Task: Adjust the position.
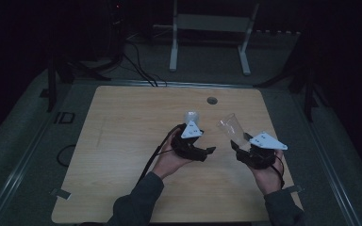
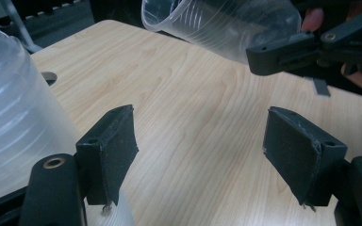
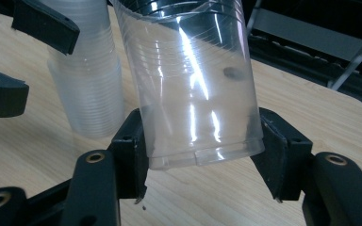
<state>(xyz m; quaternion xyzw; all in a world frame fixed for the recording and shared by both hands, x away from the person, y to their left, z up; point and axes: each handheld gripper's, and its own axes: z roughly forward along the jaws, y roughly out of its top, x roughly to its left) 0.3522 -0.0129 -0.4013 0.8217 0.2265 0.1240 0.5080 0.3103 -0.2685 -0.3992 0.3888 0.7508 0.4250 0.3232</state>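
A clear plastic cup [image 1: 230,127] [image 3: 193,80] hangs tilted above the wooden table [image 1: 122,141], its mouth pointing up and away. My right gripper [image 1: 243,141] [image 3: 202,136] is shut on it near its base, one pad on each side. A stack of clear cups [image 1: 192,116] [image 3: 87,80] stands mouth-down on the table. My left gripper [image 1: 197,126] [image 2: 200,122] is open right beside it, nothing between its pads, the stack [image 2: 14,108] lying outside its left jaw. In the left gripper view the held cup [image 2: 217,23] floats at the top.
The table has a round cable hole [image 1: 211,100] near its far edge. A white metal frame [image 1: 212,28] stands on the floor behind it. Black cables [image 1: 153,155] trail from the left gripper across the table toward the person.
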